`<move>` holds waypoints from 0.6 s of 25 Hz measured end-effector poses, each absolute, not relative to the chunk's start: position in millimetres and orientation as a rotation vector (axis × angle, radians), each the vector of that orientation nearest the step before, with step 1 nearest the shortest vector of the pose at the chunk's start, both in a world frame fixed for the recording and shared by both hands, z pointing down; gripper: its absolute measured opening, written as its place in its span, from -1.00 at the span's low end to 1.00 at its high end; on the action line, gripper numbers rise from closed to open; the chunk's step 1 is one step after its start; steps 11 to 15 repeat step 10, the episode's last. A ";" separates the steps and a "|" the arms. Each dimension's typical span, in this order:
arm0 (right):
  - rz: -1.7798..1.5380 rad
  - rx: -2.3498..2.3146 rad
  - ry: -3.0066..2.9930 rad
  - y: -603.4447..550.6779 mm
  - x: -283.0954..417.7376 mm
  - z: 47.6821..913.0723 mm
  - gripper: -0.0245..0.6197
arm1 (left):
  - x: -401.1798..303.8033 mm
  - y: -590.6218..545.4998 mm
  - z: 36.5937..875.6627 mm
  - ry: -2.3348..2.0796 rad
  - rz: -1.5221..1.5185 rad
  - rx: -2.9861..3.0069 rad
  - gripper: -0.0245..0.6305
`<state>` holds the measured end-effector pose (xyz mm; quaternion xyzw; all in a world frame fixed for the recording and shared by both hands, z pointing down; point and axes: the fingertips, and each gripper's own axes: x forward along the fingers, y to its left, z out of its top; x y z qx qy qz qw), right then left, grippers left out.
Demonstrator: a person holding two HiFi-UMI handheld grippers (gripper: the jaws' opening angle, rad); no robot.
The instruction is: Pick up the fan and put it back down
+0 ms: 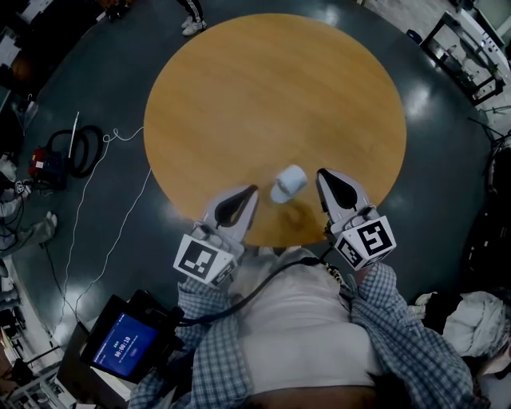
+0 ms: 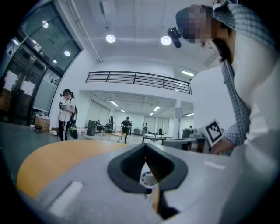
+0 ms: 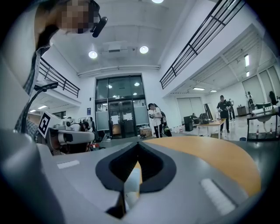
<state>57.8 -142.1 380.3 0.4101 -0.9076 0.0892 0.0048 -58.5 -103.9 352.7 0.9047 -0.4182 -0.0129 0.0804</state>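
A small white fan (image 1: pixel 288 183) lies on its side near the front edge of the round wooden table (image 1: pixel 271 96). My left gripper (image 1: pixel 253 190) is just left of the fan and my right gripper (image 1: pixel 322 172) just right of it; neither touches it. Both point level over the table's near edge with their jaws together and nothing held. In the left gripper view the left gripper (image 2: pixel 145 146) has its tips meeting, and part of the fan (image 2: pixel 148 177) shows through the gap below. Behind the right gripper (image 3: pixel 138 143), a white sliver of the fan (image 3: pixel 131 183) shows likewise.
Cables (image 1: pixel 84 148) and a red device (image 1: pixel 38 162) lie on the dark floor to the left. A lit screen (image 1: pixel 124 345) sits at lower left. Metal racks (image 1: pixel 463 52) stand at upper right. A person's feet (image 1: pixel 192 24) are beyond the table's far edge.
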 end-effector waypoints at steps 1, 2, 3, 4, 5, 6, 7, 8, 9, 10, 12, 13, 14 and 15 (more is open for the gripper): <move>0.281 1.283 -2.841 -141.9 58.0 380.8 -0.92 | -58.2 -103.8 352.8 -1.249 -0.039 2.706 -0.93; 0.281 1.278 -2.840 -141.8 57.9 381.6 -0.92 | -58.0 -103.7 352.9 -1.248 -0.040 2.707 -0.93; 0.281 1.271 -2.837 -141.8 57.5 382.8 -0.92 | -57.9 -103.8 352.8 -1.248 -0.041 2.708 -0.93; 0.281 1.264 -2.835 -141.6 56.9 384.1 -0.92 | -58.0 -103.8 352.7 -1.248 -0.042 2.708 -0.93; 0.281 1.259 -2.832 -141.4 56.5 385.3 -0.92 | -58.0 -103.9 352.6 -1.248 -0.042 2.708 -0.93; 0.283 1.255 -2.830 -141.1 56.2 386.3 -0.92 | -57.9 -103.9 352.7 -1.248 -0.041 2.707 -0.93; 0.286 1.253 -2.829 -140.8 56.0 387.0 -0.92 | -57.9 -103.9 352.7 -1.248 -0.040 2.706 -0.93; 0.288 1.251 -2.827 -140.6 55.7 387.5 -0.92 | -57.8 -103.8 352.7 -1.247 -0.039 2.705 -0.93; 0.290 1.249 -2.826 -140.4 55.3 387.9 -0.92 | -57.8 -103.8 352.7 -1.247 -0.039 2.705 -0.93; 0.291 1.247 -2.825 -140.3 55.0 388.2 -0.92 | -57.7 -103.8 352.6 -1.247 -0.039 2.705 -0.93; 0.291 1.247 -2.825 -140.3 55.0 388.2 -0.92 | -57.7 -103.8 352.6 -1.247 -0.039 2.705 -0.93; 0.291 1.247 -2.825 -140.3 55.0 388.2 -0.92 | -57.7 -103.8 352.6 -1.247 -0.039 2.705 -0.93; 0.291 1.247 -2.825 -140.3 55.0 388.2 -0.92 | -57.7 -103.8 352.6 -1.247 -0.039 2.705 -0.93; 0.291 1.247 -2.825 -140.3 55.0 388.2 -0.92 | -57.7 -103.8 352.6 -1.247 -0.039 2.705 -0.93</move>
